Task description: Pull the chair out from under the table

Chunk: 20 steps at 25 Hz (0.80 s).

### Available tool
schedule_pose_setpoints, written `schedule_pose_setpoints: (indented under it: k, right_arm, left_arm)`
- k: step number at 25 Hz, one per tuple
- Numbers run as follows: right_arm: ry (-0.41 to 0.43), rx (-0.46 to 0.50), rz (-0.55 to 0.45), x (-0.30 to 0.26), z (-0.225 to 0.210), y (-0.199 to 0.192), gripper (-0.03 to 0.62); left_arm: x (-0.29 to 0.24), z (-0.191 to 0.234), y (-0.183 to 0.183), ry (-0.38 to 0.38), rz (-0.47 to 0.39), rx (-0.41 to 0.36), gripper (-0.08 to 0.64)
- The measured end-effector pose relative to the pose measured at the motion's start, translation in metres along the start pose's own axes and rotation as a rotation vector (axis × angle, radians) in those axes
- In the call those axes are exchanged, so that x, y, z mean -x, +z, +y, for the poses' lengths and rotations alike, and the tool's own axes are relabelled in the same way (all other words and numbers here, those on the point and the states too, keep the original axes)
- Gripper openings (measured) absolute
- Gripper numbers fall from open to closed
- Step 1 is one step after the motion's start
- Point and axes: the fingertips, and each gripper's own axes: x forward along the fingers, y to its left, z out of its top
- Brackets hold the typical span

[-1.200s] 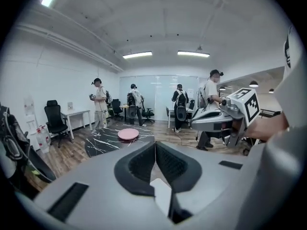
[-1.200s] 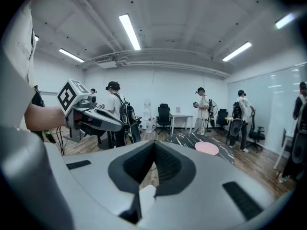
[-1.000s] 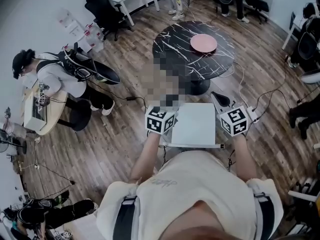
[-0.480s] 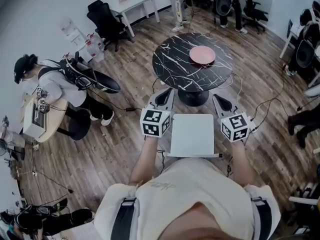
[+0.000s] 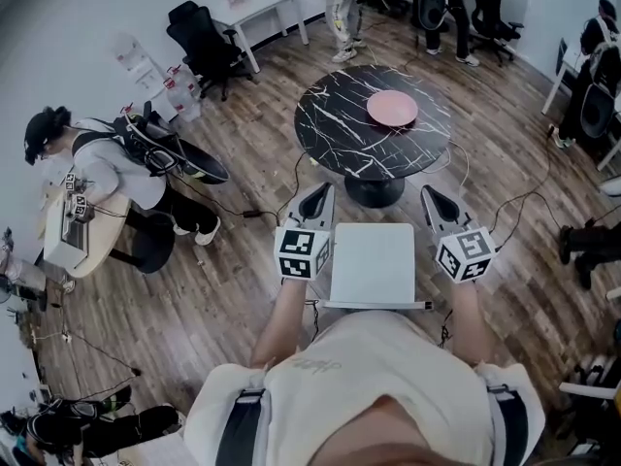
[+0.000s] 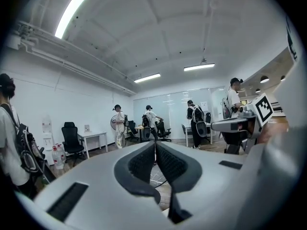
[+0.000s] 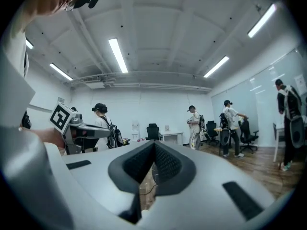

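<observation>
Head view — chair clear of table edge, flanked by left gripper, right gripper — jaws closed, empty.

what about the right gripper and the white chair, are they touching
Apart. The head view shows a strip of floor between the right gripper and the white chair; the right gripper view shows its jaws shut on nothing.
</observation>
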Motion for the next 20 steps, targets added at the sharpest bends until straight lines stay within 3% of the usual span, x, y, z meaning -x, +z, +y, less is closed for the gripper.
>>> schedule_pose_setpoints:
  k: [20]
  right_arm:
    - [0.012, 0.04, 0.124, 0.005, 0.013, -0.046, 0.005]
  left_arm:
    - [0.009, -0.007, -0.032, -0.02, 0.076, 0.015, 0.023]
